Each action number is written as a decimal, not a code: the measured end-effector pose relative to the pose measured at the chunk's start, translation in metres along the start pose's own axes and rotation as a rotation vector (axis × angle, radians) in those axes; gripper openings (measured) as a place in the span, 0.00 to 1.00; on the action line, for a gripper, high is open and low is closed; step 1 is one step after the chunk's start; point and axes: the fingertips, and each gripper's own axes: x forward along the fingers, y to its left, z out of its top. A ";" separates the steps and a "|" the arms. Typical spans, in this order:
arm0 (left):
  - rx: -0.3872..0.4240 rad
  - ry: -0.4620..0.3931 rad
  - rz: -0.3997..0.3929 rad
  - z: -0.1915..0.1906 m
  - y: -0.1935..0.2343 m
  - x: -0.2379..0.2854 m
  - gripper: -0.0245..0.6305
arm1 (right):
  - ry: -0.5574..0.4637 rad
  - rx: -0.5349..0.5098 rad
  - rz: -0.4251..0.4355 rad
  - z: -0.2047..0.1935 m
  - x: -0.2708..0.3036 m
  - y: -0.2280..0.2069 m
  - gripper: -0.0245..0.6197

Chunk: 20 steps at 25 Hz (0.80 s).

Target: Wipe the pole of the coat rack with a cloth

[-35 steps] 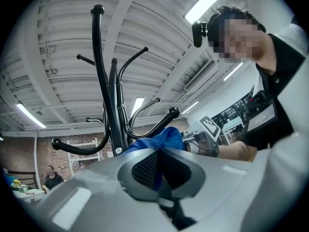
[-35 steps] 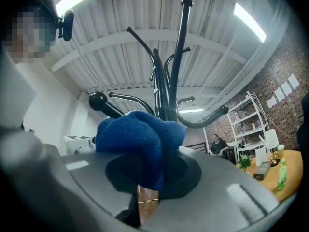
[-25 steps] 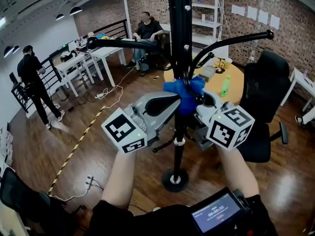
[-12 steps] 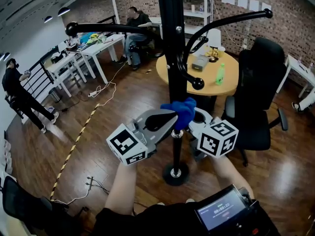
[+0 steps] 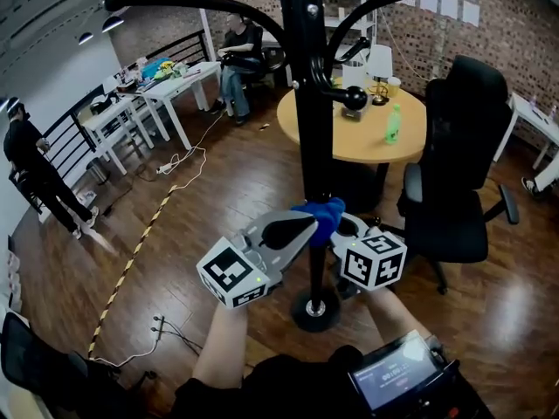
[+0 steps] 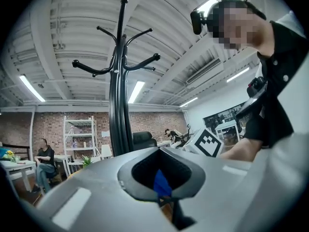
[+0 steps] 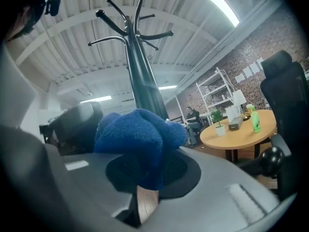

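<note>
Cloth (image 5: 321, 215), blue: bunched against the coat rack pole (image 5: 307, 129), low down, above the base (image 5: 315, 308).
Right tool (image 5: 341, 227): clenched on the cloth.
Left tool (image 5: 301, 225): jaws drawn together, cloth between them.
Pole: upright, long axis vertical, just ahead between both tools.

cloth (image 5: 321, 215) against pole (image 5: 307, 129), table (image 5: 371, 143) behind — chair (image 5: 460, 147) right

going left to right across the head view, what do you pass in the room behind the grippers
standing person → white desks → seated person → coat rack pole → green bottle → black office chair
</note>
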 end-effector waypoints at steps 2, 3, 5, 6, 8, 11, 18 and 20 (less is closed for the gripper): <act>0.009 0.015 0.008 0.000 0.000 -0.001 0.04 | 0.004 -0.004 -0.001 -0.009 0.001 -0.001 0.12; 0.016 0.015 0.007 0.001 0.000 0.000 0.04 | 0.006 -0.006 0.001 -0.013 0.000 -0.002 0.12; 0.019 0.001 0.003 0.004 0.001 0.002 0.04 | 0.010 0.000 0.007 -0.018 -0.001 -0.003 0.12; 0.012 -0.009 0.002 0.005 0.003 0.003 0.04 | 0.012 0.008 0.012 -0.019 -0.001 -0.004 0.12; -0.005 -0.022 -0.002 0.006 0.007 0.006 0.04 | 0.010 0.022 0.022 -0.014 0.000 -0.004 0.12; -0.007 -0.014 -0.010 0.011 0.009 0.012 0.04 | -0.016 0.000 0.038 0.016 -0.003 0.004 0.12; -0.012 -0.148 0.009 0.101 0.030 0.010 0.04 | -0.140 -0.079 0.112 0.144 -0.011 0.051 0.12; 0.020 -0.162 0.022 0.129 0.037 0.008 0.04 | -0.176 -0.112 0.127 0.178 -0.013 0.062 0.12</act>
